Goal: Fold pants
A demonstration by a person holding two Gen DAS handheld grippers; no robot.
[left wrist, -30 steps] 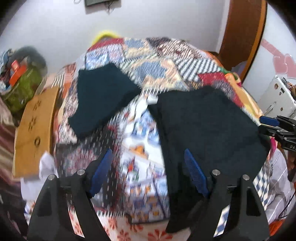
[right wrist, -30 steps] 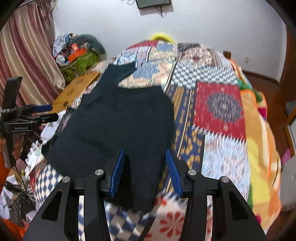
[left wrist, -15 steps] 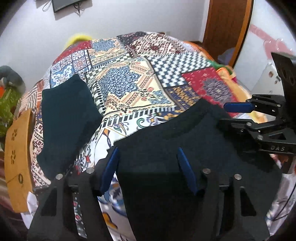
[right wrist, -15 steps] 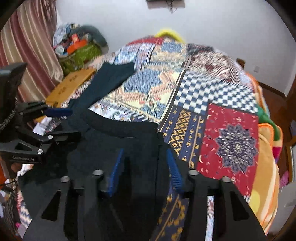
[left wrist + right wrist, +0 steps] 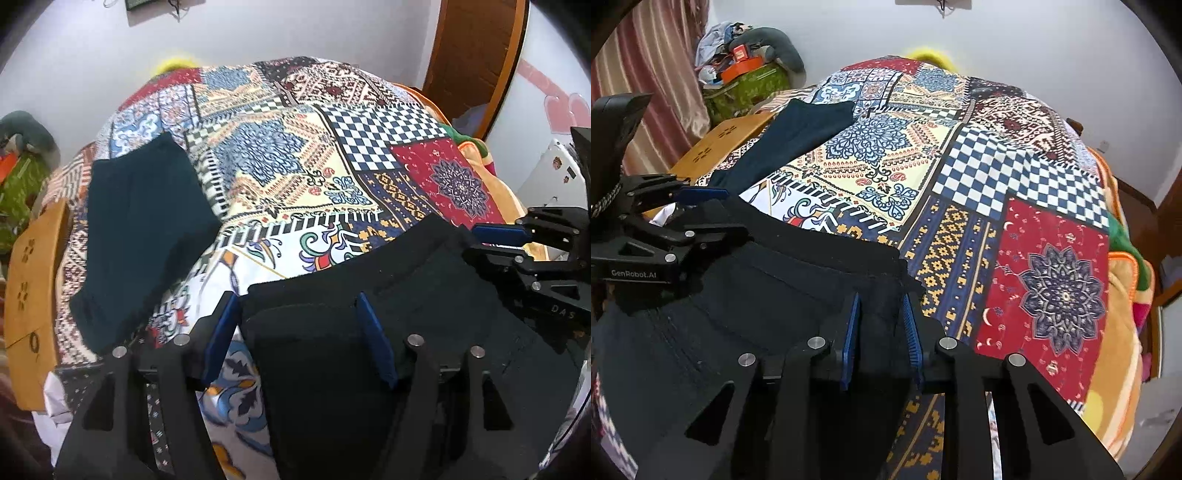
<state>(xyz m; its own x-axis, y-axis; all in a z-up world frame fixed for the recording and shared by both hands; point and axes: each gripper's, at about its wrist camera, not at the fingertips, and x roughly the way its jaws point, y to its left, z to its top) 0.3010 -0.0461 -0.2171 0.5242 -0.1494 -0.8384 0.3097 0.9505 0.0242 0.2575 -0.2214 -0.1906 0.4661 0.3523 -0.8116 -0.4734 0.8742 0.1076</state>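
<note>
A: Where are the black pants (image 5: 369,332) lying for you?

B: They are lying directly under both of your tools, spread on the patchwork bedspread (image 5: 295,184), with their far edge running across just ahead of your fingertips.

A: And your left gripper (image 5: 299,336)?

B: You are holding it with its blue pads (image 5: 375,343) spread wide apart. The right pad is hanging over the black fabric, while the left pad is sitting just off the fabric's edge over the bedspread. Nothing is being pinched between them.

A: The right gripper (image 5: 881,332)?

B: Its pads (image 5: 849,339) are standing closer together, yet a gap is showing, and the corner of the pants is lying in that gap. I cannot tell whether you are actually clamping the cloth or only hovering over it.

A: Anything else near the tools?

B: A folded dark teal garment (image 5: 144,236) is resting ahead and to the left of your left gripper, well apart from the pants. Beyond it, further left, a wooden board (image 5: 33,288) is leaning at the bed's edge.
</note>
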